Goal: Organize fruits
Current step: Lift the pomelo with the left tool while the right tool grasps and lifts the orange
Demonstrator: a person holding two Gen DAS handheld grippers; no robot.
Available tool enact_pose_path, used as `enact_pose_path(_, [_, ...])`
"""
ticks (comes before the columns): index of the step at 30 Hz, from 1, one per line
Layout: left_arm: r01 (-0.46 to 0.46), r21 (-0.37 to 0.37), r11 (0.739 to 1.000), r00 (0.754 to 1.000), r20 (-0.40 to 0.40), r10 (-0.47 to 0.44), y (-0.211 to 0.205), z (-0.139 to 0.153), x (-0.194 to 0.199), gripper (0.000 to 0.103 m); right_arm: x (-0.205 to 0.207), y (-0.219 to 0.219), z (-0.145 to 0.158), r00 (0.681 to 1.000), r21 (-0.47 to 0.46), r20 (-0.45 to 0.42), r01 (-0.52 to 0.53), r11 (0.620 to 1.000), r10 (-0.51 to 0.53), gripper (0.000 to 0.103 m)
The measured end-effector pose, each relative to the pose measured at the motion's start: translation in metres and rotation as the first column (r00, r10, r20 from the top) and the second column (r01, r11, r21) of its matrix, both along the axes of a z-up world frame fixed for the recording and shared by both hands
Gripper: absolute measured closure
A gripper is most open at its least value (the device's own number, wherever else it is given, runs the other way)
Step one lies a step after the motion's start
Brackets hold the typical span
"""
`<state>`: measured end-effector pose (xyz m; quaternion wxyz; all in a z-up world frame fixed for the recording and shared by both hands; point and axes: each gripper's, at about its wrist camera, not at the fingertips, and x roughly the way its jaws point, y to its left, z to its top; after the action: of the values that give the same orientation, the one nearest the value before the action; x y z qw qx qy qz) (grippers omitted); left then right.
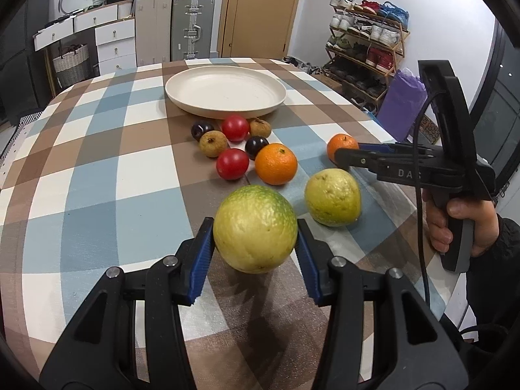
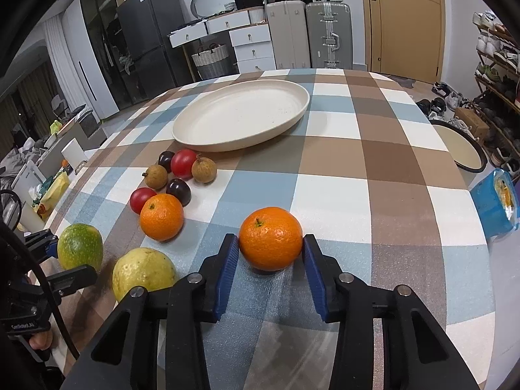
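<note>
Though cable-crossed, "DA" (image 1: 404,173) on right tool (image 1: 345,152)

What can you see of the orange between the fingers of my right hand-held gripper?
The orange is round, bright orange, with fine-pored glossy peel and a small dark stem stub on top, facing up. It looks whole and unbruised. It sits on the checked tablecloth, apart from the other fruit, nearer than the cream plate. The right hand-held gripper has one blue ribbed pad against each side; it does not look lifted.
</note>
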<state>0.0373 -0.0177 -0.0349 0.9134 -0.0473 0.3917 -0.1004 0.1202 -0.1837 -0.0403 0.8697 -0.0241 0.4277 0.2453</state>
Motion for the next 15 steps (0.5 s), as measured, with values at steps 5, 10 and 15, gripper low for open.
enact_pose_path(5, [-0.014, 0.002, 1.000, 1.000, 0.017, 0.014, 0.004, 0.003, -0.001, 0.057, 0.001, -0.002, 0.000, 1.000, 0.012, -0.006, -0.001, 1.000, 0.001, 0.063])
enact_pose_path(10, [-0.038, -0.006, 0.999, 0.999, 0.018, 0.038, 0.010, 0.002, 0.002, 0.057, -0.001, -0.001, 0.001, 1.000, 0.021, 0.003, -0.011, 1.000, 0.011, 0.063])
enact_pose_path(15, [-0.058, -0.017, 0.998, 0.998, 0.031, 0.058, 0.017, 0.007, 0.005, 0.057, -0.008, 0.000, 0.010, 0.999, 0.047, 0.044, -0.033, 0.998, 0.030, 0.064])
